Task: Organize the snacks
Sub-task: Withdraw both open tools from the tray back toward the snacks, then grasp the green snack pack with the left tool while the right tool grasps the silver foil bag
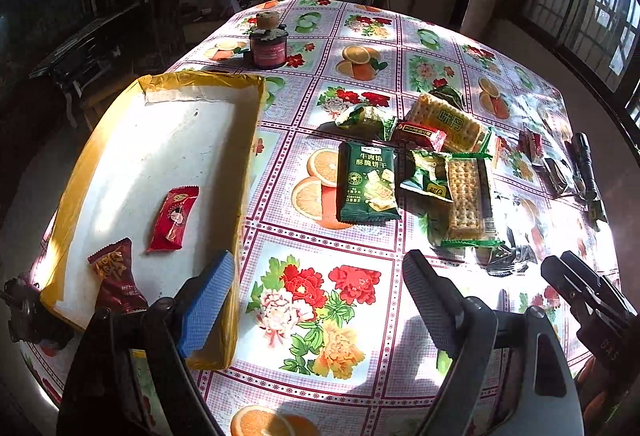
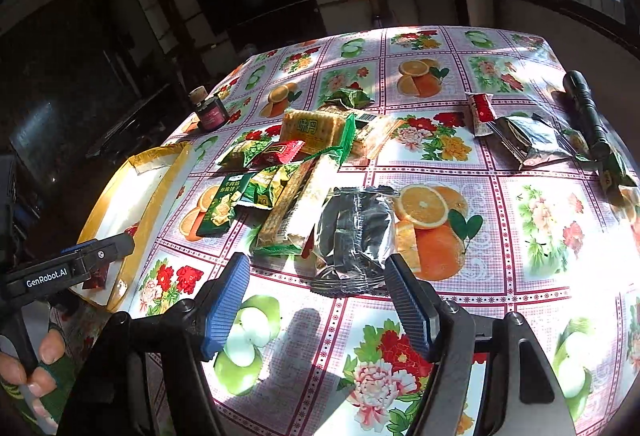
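A shallow white tray with yellow taped rim (image 1: 248, 139) sits at the table's left and holds a red snack packet (image 1: 173, 219) and a dark red one (image 1: 117, 282). A pile of snacks lies mid-table: a dark green biscuit pack (image 1: 366, 183), cracker packs (image 1: 466, 197), small green packets (image 1: 366, 120). My left gripper (image 1: 320, 300) is open and empty, its left finger over the tray's near corner. My right gripper (image 2: 318, 306) is open and empty, just short of a black-and-silver packet (image 2: 354, 240). The tray also shows in the right wrist view (image 2: 168, 191).
A dark red jar with a cork on top (image 1: 268, 45) stands at the far side. A black flashlight (image 2: 586, 111), a silver packet (image 2: 528, 141) and a small red packet (image 2: 482, 111) lie at the right. The flowered tablecloth (image 1: 332, 312) covers the table.
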### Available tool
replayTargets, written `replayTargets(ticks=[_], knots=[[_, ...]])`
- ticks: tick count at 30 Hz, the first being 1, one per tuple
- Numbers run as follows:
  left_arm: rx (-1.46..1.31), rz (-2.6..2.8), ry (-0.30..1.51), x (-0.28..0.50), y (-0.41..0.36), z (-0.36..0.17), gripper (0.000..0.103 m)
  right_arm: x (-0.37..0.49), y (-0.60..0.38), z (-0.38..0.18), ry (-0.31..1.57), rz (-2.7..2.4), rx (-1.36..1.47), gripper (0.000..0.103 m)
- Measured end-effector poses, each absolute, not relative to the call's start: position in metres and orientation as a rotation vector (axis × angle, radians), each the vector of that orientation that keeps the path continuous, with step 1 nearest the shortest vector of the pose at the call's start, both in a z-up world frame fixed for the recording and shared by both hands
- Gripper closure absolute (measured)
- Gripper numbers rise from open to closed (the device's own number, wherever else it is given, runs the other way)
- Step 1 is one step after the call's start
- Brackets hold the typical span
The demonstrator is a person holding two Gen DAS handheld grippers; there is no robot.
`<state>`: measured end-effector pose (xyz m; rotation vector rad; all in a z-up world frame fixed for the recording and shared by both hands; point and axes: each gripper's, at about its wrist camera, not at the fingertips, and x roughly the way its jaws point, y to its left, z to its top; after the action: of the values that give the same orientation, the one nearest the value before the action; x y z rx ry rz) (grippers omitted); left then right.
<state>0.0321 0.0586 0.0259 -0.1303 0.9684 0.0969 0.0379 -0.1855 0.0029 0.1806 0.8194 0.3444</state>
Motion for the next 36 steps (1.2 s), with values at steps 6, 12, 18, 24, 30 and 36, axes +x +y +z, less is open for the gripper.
replayTargets(ticks=[6,12,18,24,30,36], knots=[[-0.092,0.084,0.984,0.047,0.032,0.023,0.018,0.037,-0.208,-0.002,0.802,0.308,0.171,0.029],[-0.089,0.110,0.999,0.065,0.032,0.021,0.018,0.048,-0.202,-0.012,0.821,0.305,0.135,0.030],[-0.082,0.117,1.019,0.079,0.031,0.015,0.018,0.058,-0.193,-0.017,0.833,0.306,0.100,0.030],[-0.065,0.104,1.043,0.101,0.020,0.006,0.018,0.066,-0.183,-0.021,0.845,0.286,0.044,0.030],[-0.061,0.053,1.069,0.134,0.002,-0.001,0.018,0.078,-0.173,-0.029,0.875,0.285,0.003,0.030],[-0.039,0.024,1.109,0.164,-0.016,-0.015,0.018,0.090,-0.167,-0.033,0.883,0.287,-0.017,0.030]])
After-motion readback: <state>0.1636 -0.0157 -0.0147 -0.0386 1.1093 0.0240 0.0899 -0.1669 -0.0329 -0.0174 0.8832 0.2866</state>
